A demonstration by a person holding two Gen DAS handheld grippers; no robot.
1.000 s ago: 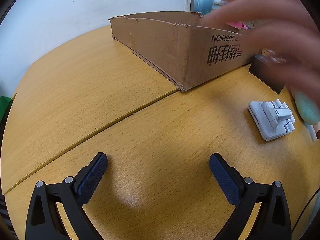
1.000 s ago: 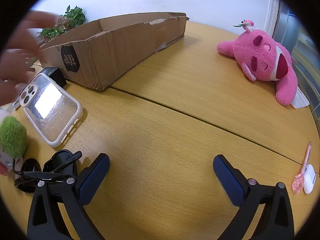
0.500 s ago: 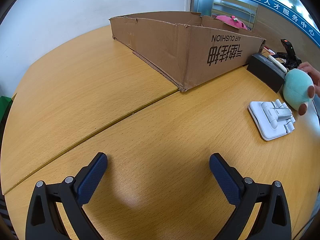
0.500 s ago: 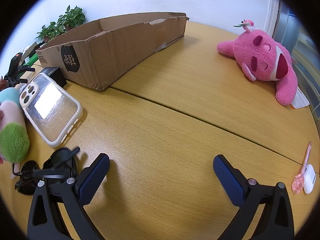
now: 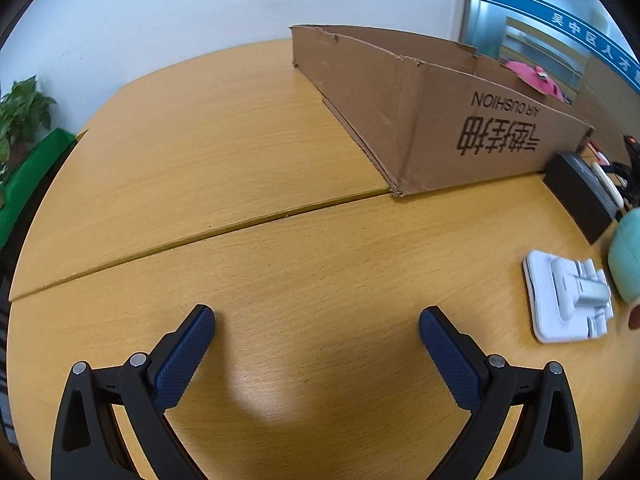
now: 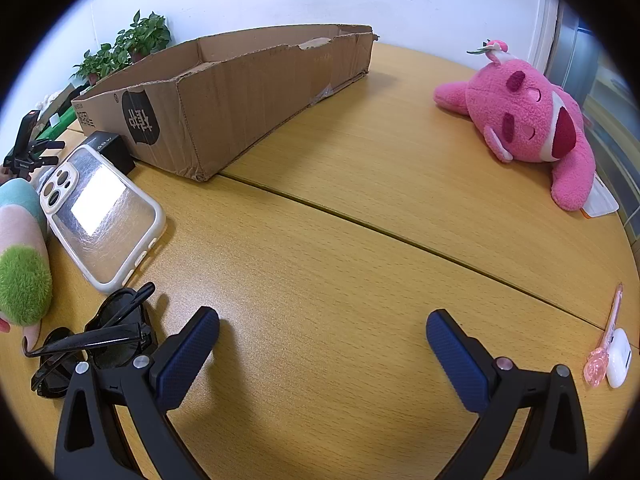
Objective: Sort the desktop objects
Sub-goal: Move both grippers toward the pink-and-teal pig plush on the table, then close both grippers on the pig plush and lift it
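Observation:
A long open cardboard box (image 5: 436,120) (image 6: 240,92) lies across the wooden table (image 5: 240,160). My left gripper (image 5: 316,328) is open over bare wood, with a white folding stand (image 5: 568,300) to its right. My right gripper (image 6: 322,332) is open too. Black sunglasses (image 6: 92,340) lie just left of its left finger. Beyond them a phone in a pale case (image 6: 100,216) lies face down. A pastel plush toy (image 6: 22,264) (image 5: 626,264) sits at the edge. A pink plush bear (image 6: 528,120) lies far right.
A black box (image 5: 580,196) (image 6: 112,150) stands by the cardboard box's end. A white earbud case (image 6: 618,358) and a pink lollipop-shaped trinket (image 6: 602,348) lie near the right edge. Potted plants (image 6: 128,46) stand by the wall. A small black tripod (image 6: 28,148) is at far left.
The person's hand that swept past the box and set down the pastel toy has withdrawn. The left view has swung left. The sunglasses have shifted a little. Both grippers stay open.

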